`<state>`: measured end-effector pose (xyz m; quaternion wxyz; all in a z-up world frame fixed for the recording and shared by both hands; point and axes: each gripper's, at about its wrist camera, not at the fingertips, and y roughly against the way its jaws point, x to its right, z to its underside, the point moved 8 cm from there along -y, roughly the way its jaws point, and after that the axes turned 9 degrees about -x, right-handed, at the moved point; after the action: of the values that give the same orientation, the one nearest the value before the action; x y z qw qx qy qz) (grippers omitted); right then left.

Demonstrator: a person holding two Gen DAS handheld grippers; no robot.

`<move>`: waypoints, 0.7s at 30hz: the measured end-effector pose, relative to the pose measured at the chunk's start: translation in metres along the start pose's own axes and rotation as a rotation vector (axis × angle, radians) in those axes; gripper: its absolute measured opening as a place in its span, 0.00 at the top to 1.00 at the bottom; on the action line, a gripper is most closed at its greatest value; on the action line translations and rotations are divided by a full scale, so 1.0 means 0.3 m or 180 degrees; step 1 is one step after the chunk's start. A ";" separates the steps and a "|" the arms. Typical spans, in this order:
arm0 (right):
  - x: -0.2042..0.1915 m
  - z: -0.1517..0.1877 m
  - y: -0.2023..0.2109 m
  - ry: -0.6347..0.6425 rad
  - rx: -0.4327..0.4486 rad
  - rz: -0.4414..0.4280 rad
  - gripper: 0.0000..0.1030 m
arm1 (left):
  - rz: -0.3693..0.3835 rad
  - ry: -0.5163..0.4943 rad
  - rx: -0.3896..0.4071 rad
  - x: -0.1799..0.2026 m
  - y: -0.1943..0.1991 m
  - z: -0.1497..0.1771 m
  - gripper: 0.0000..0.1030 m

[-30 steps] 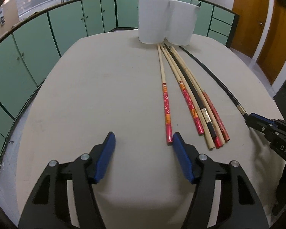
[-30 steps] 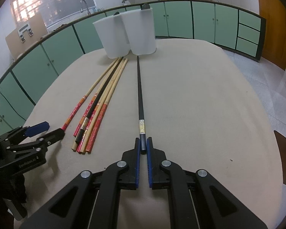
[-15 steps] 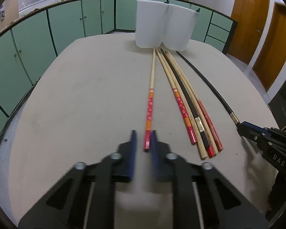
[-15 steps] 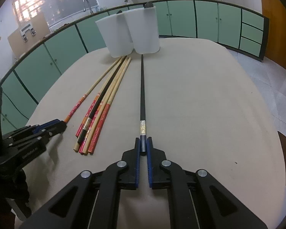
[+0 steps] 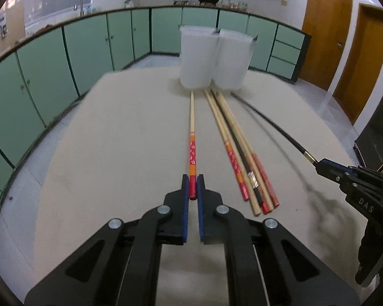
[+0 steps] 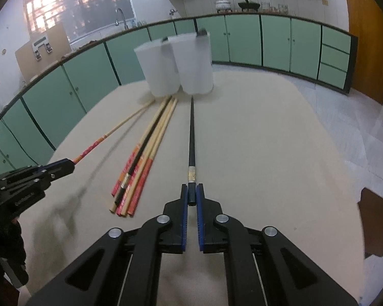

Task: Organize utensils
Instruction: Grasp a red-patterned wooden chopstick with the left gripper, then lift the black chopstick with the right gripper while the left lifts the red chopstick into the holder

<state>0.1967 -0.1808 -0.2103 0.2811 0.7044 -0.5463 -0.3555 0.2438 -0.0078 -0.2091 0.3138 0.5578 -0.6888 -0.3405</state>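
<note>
My left gripper (image 5: 192, 187) is shut on the red end of a wooden chopstick (image 5: 192, 137), lifted off the table and pointing at two white holders (image 5: 195, 57). My right gripper (image 6: 192, 195) is shut on the end of a black chopstick (image 6: 191, 132), also raised and pointing at the holders (image 6: 176, 66). A bundle of several chopsticks (image 5: 238, 153) lies on the table between the two held ones; it also shows in the right wrist view (image 6: 143, 158). The right gripper shows in the left wrist view (image 5: 316, 164), the left gripper in the right wrist view (image 6: 71, 164).
The beige table (image 5: 115, 140) is ringed by green cabinets (image 5: 51, 63). A dark object pokes out of the right holder (image 6: 201, 31). Wooden doors (image 5: 321, 30) stand at the far right. The table's right edge drops to a tiled floor (image 6: 344, 117).
My left gripper moved right, closed on the red-ended chopstick and lifted it away from the bundle. My right gripper stayed shut on the black chopstick and raised it.
</note>
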 end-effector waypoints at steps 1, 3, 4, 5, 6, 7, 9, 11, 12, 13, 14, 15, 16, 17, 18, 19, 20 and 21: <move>0.000 -0.010 0.014 0.0009 0.0030 0.0002 0.94 | -0.0001 -0.0009 0.0039 -0.003 0.018 -0.011 0.95; -0.001 -0.034 0.045 0.0023 0.0104 0.0009 0.94 | 0.0005 -0.0014 0.0134 -0.004 0.061 -0.041 0.95; -0.001 -0.049 0.065 0.0031 0.0148 0.0012 0.94 | 0.0003 -0.0018 0.0172 -0.009 0.076 -0.052 0.95; -0.001 -0.064 0.086 0.0040 0.0191 0.0017 0.94 | -0.0004 -0.0024 0.0221 -0.011 0.097 -0.066 0.95; -0.003 -0.076 0.101 0.0052 0.0224 0.0024 0.94 | -0.0011 -0.0030 0.0266 -0.011 0.111 -0.078 0.95; -0.003 -0.092 0.121 0.0073 0.0267 0.0034 0.94 | -0.0018 -0.0036 0.0325 -0.013 0.134 -0.096 0.95; 0.000 -0.122 0.156 0.0101 0.0340 0.0037 0.94 | -0.0023 -0.0042 0.0433 -0.015 0.175 -0.131 0.95; 0.001 -0.157 0.189 0.0118 0.0411 0.0020 0.94 | -0.0014 -0.0055 0.0526 -0.015 0.210 -0.165 0.95; 0.002 -0.174 0.199 0.0127 0.0437 0.0016 0.94 | -0.0002 -0.0062 0.0561 -0.015 0.223 -0.182 0.95; 0.001 -0.197 0.214 0.0143 0.0475 0.0014 0.94 | 0.0012 -0.0072 0.0604 -0.014 0.238 -0.200 0.95; 0.001 -0.219 0.229 0.0163 0.0504 0.0015 0.94 | 0.0020 -0.0087 0.0638 -0.012 0.251 -0.214 0.95; -0.003 -0.236 0.240 0.0181 0.0522 0.0019 0.94 | 0.0019 -0.0117 0.0681 -0.007 0.264 -0.236 0.95; -0.005 -0.252 0.248 0.0201 0.0541 0.0023 0.94 | 0.0015 -0.0143 0.0713 -0.004 0.273 -0.254 0.95; -0.007 -0.275 0.259 0.0228 0.0566 0.0023 0.94 | 0.0015 -0.0160 0.0733 -0.002 0.278 -0.267 0.95; -0.009 -0.288 0.267 0.0245 0.0581 0.0017 0.94 | 0.0027 -0.0180 0.0762 0.003 0.286 -0.288 0.95; -0.013 -0.303 0.274 0.0266 0.0598 0.0010 0.94 | 0.0042 -0.0195 0.0781 0.007 0.288 -0.306 0.95; -0.015 -0.326 0.283 0.0291 0.0616 0.0006 0.94 | 0.0050 -0.0204 0.0798 0.013 0.291 -0.318 0.95; -0.018 -0.340 0.289 0.0307 0.0627 0.0010 0.94 | 0.0056 -0.0220 0.0823 0.017 0.295 -0.338 0.95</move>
<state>0.2289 -0.1961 -0.0813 0.2370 0.7441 -0.5655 -0.2653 0.2763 -0.0119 -0.0785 0.2184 0.5755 -0.7422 -0.2651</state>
